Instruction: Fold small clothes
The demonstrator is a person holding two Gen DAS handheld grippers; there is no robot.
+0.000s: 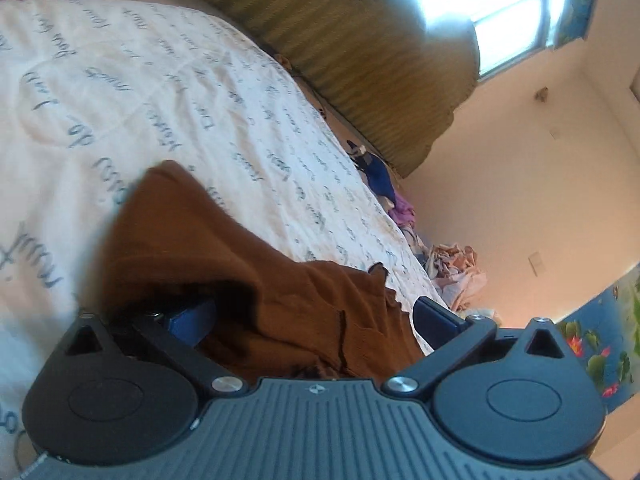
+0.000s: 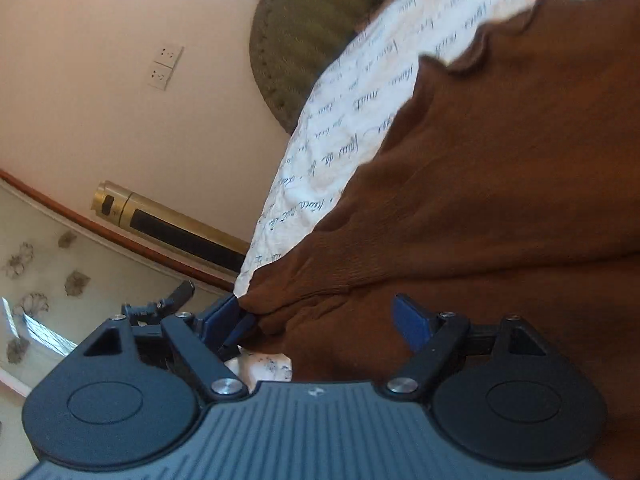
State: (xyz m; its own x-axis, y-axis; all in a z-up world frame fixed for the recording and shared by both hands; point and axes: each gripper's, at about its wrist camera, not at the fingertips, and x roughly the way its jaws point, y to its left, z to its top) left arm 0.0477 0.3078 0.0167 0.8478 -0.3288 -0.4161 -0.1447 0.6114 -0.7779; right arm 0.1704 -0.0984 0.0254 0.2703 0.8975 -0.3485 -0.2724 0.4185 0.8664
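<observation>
A brown knitted garment [image 1: 248,280] lies bunched on a white bedspread with grey script [image 1: 160,92]. In the left wrist view my left gripper [image 1: 316,316] has its blue fingers spread wide, with the brown cloth draped between them and over the left finger [image 1: 192,318]. In the right wrist view the same brown garment [image 2: 500,184] fills the right side. My right gripper [image 2: 324,320] is also wide open, and the cloth's edge lies between its fingers and touches the left finger [image 2: 224,320].
A green ribbed headboard cushion [image 1: 360,52] stands at the bed's far end under a bright window [image 1: 480,0]. A heap of other clothes [image 1: 452,268] lies at the bed's right edge. A gold tower appliance [image 2: 168,220] stands by the wall.
</observation>
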